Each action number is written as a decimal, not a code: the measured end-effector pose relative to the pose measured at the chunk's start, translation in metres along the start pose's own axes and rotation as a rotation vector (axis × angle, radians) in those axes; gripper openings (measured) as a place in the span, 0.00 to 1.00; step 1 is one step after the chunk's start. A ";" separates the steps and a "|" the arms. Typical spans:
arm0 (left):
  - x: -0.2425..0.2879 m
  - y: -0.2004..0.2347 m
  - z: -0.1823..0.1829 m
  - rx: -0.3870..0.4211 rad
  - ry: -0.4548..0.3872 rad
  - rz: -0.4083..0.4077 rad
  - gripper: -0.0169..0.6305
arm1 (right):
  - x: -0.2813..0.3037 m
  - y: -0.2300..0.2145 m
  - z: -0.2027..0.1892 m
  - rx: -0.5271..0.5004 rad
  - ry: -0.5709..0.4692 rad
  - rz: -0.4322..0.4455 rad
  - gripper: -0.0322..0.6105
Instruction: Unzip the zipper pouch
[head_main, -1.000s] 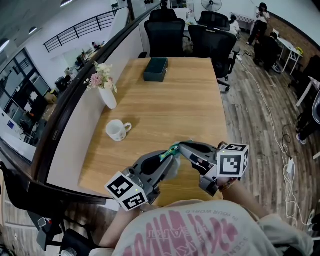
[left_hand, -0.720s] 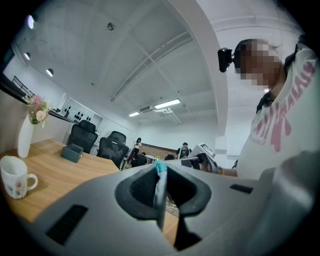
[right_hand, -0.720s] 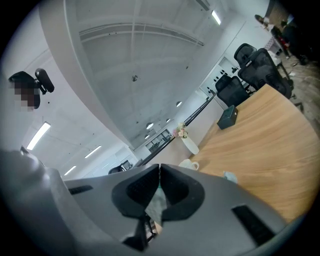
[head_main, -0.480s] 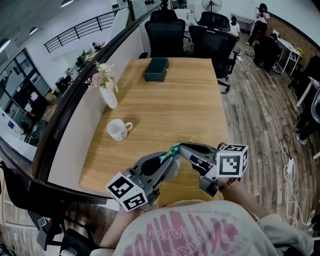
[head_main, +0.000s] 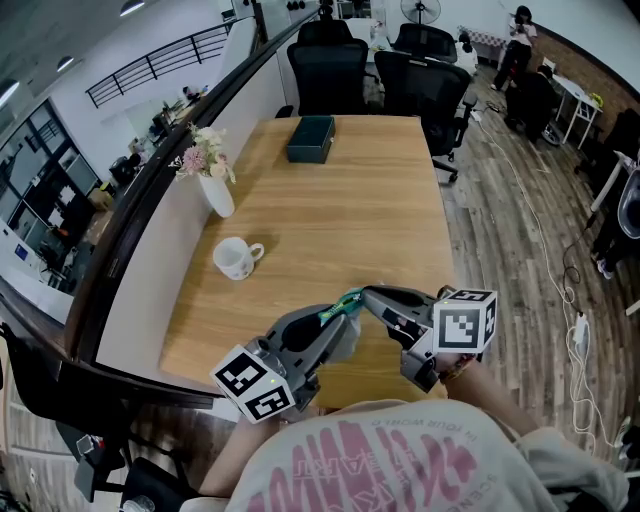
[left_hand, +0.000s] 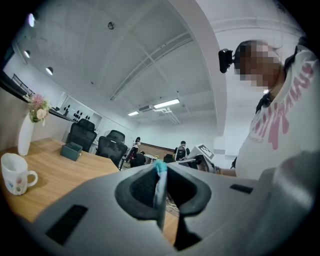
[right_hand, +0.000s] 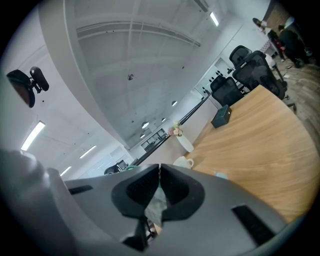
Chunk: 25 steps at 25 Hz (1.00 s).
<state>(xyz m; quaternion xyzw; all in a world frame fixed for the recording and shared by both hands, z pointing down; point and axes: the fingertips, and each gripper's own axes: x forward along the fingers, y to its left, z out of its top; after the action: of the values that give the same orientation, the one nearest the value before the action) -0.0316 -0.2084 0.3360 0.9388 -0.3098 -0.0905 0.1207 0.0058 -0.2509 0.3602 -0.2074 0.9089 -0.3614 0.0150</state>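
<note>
Both grippers meet above the near end of the wooden table, holding up a pale grey zipper pouch with a teal zipper edge. My left gripper comes in from the lower left and is shut on the pouch's top edge. In the left gripper view the teal tip sticks up from between the left gripper's closed pads. From the right, my right gripper is shut on the pouch by its zipper. In the right gripper view grey fabric hangs below the right gripper.
A white mug stands left of the grippers. A white vase of flowers is by the partition, and a dark green box lies at the far end. Black office chairs stand beyond the table. People are at the back right.
</note>
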 end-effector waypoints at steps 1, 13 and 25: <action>0.000 -0.001 -0.001 0.002 0.003 -0.001 0.09 | -0.001 -0.001 -0.001 0.001 0.000 -0.002 0.07; 0.001 -0.002 -0.002 0.004 0.008 -0.013 0.09 | -0.005 -0.013 -0.004 0.029 -0.011 -0.027 0.07; 0.002 0.001 -0.001 0.000 0.005 -0.019 0.09 | -0.005 -0.027 -0.006 0.052 -0.009 -0.062 0.07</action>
<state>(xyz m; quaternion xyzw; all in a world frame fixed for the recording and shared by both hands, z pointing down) -0.0303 -0.2097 0.3373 0.9419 -0.3006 -0.0890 0.1204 0.0195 -0.2622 0.3818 -0.2365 0.8924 -0.3841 0.0131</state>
